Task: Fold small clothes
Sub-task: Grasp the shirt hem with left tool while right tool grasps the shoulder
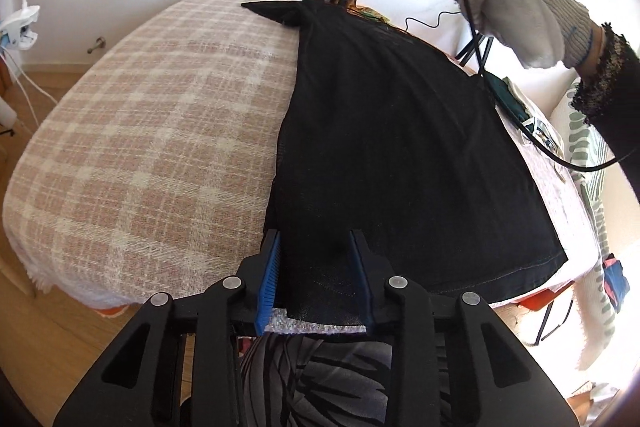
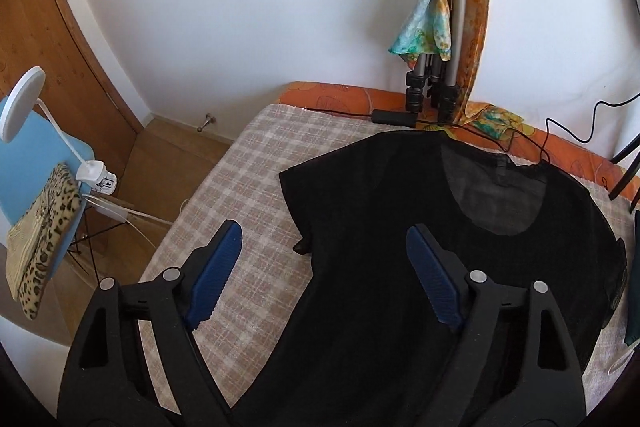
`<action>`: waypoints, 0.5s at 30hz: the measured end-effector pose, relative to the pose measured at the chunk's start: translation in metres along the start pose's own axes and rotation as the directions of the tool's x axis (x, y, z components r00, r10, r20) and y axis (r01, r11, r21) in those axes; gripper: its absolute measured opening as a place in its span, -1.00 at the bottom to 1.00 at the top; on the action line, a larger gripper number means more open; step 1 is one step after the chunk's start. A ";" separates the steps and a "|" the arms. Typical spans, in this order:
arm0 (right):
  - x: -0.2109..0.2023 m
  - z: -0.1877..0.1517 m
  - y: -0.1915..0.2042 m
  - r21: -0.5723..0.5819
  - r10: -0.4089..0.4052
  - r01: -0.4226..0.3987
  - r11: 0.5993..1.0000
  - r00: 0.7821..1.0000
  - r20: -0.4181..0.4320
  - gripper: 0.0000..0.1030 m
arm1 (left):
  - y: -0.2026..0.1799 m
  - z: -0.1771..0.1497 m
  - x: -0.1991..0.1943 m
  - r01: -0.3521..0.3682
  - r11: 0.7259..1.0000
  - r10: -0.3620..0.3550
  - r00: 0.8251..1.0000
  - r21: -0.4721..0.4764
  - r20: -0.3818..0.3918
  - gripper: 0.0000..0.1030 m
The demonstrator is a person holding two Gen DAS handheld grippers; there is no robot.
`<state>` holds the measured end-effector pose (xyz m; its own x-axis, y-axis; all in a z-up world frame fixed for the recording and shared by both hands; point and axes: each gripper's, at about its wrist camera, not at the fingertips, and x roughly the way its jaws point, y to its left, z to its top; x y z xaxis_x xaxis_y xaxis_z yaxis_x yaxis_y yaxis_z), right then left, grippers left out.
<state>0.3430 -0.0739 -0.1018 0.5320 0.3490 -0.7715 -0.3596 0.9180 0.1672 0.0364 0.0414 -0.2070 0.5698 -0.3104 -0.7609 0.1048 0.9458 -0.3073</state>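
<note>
Left gripper (image 1: 316, 239): my jaws stand half-apart astride the hem corner of the sheer black mesh T-shirt (image 1: 392, 155), ready to pinch.
Shirt: flat on the pink checked blanket (image 1: 152, 131), spread for folding.
Right gripper (image 2: 324, 247): wide, empty, poised above.

Black tee (image 2: 400, 247): thin, slightly sheer knit, short sleeves, round neck. Lies flat and spread out, not yet folded, on the bed's checked blanket (image 2: 256, 179). Neck end points toward the wall, hem at the near edge of the bed. One short sleeve sticks out flat to the side over the checks. In the left wrist view, the near hem corner of the tee (image 1: 400, 147) hangs slightly over the bed edge. Fabric mostly smooth, few wrinkles.
</note>
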 end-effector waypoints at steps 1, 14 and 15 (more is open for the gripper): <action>0.013 0.004 0.003 0.003 -0.005 0.005 1.000 1.000 -0.019 0.56 | 0.000 0.001 0.001 0.016 1.000 -0.016 1.000 -0.003 0.004 -0.58; 0.166 0.027 0.052 -0.111 -0.080 0.059 0.992 0.978 -0.193 0.32 | 0.005 0.004 0.014 0.148 0.988 -0.148 0.989 -0.042 0.007 -0.90; 0.175 0.027 0.053 -0.117 -0.087 0.064 0.991 0.975 -0.204 0.30 | 0.006 0.004 0.014 0.155 0.987 -0.155 0.988 -0.049 0.007 -0.91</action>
<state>0.4375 0.0414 -0.2117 0.3939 0.2224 -0.8918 -0.4122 0.9100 0.0449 0.0487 0.0433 -0.2175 0.5524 -0.4522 -0.7003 0.1515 0.8805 -0.4491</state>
